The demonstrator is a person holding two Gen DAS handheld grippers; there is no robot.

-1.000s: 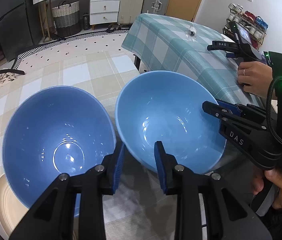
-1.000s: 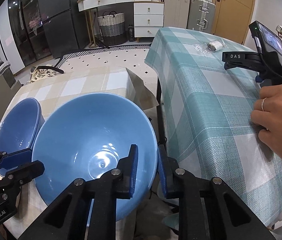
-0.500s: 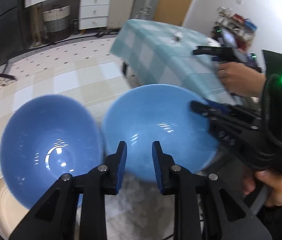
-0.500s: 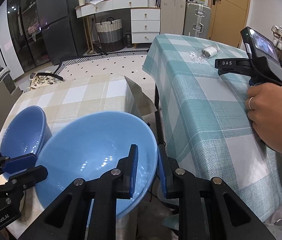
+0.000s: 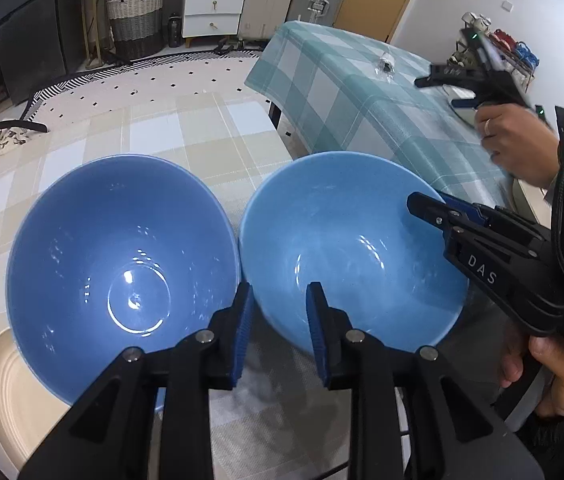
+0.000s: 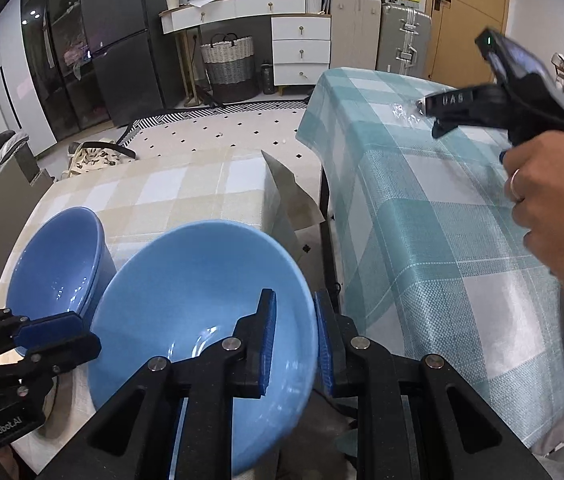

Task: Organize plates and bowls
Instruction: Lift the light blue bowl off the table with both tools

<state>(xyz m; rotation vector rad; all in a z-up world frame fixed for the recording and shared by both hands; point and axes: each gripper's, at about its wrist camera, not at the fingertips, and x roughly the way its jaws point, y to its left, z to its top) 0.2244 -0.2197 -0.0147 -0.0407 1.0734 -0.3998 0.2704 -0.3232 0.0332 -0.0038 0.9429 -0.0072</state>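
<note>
Lighter bowl (image 6: pixel 201 300) rim between right fingers (image 6: pixel 265 336), gripped

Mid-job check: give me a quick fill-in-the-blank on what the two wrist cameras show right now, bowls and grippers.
1. The right gripper is clamped on the rim of the lighter blue ceramic bowl, one pad inside and one ___.
2. The darker blue ceramic bowl partly covers a ___-coloured plate.
3. The left gripper holds ___.
4. The table at right wears a ___-and-white checked cloth.

Missing words: outside; cream; nothing; teal
</note>
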